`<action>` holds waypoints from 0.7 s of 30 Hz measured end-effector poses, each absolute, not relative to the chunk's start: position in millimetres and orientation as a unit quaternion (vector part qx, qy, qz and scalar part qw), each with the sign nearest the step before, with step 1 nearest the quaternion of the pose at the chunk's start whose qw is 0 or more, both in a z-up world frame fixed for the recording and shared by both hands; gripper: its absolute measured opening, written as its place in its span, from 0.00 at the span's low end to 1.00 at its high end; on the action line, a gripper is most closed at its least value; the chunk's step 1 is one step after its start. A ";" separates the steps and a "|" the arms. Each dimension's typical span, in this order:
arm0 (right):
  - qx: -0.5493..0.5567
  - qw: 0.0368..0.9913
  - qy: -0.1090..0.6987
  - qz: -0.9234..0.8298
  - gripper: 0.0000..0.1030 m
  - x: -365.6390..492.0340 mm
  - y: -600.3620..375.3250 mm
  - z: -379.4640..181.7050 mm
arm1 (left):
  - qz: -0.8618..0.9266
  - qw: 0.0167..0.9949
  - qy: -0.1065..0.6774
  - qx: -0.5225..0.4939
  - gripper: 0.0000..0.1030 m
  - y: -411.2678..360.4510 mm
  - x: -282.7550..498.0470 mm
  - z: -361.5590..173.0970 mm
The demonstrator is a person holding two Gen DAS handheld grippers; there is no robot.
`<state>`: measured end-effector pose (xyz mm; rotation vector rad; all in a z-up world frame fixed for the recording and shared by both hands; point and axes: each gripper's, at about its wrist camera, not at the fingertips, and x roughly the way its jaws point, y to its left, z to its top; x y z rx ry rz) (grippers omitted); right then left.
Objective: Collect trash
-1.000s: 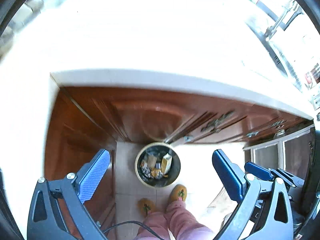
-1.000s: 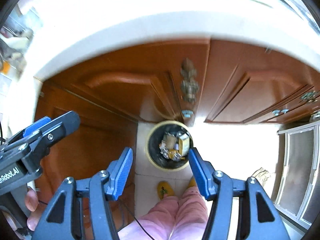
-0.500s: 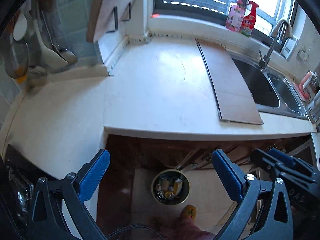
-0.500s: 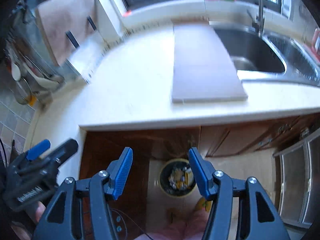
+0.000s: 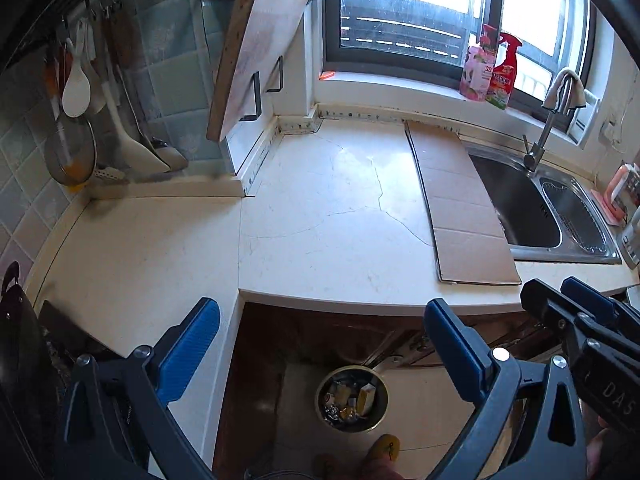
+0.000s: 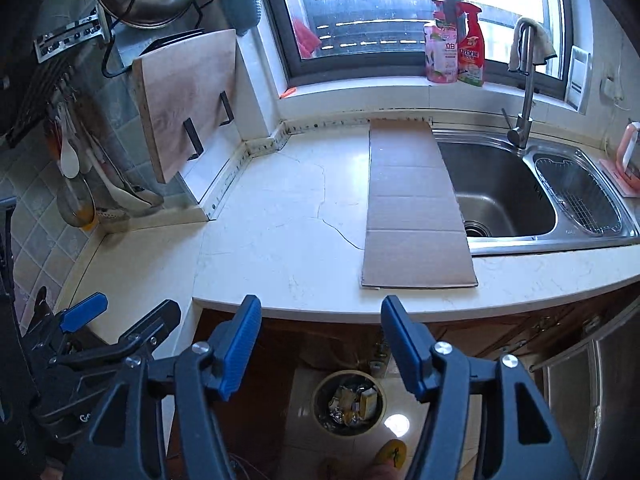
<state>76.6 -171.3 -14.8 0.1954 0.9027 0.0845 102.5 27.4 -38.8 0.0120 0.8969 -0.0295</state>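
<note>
Left tool [image 5: 322, 336] and right tool [image 6: 320, 338]: both released, empty, right jaws just widening. Trash bin [image 6: 348, 402]: on floor below counter [image 6: 280, 248] edge, filled with wrappers. Cardboard strip [image 6: 416, 208]: flat beside sink [image 6: 500, 188].

The pale stone countertop [image 6: 280, 240] runs in an L, cracked across its middle; a flat strip of brown cardboard [image 6: 416, 208] lies on it, touching the left rim of the steel sink [image 6: 500, 188] set into the top; on the tiled floor [image 6: 304, 408] below stands a round trash bin [image 6: 349, 402] holding wrappers, just before the wooden cabinet doors [image 6: 500, 336]
</note>
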 end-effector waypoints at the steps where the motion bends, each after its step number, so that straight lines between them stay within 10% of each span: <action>1: 0.094 0.894 0.436 0.040 0.61 76.8 -172.0 -14.9 | -0.013 0.901 0.433 0.006 0.98 26.9 102.1 -38.0; 21: 0.092 0.901 0.422 0.033 0.61 76.5 -166.9 -9.1 | -0.002 0.907 0.421 0.011 0.98 26.6 101.1 -27.6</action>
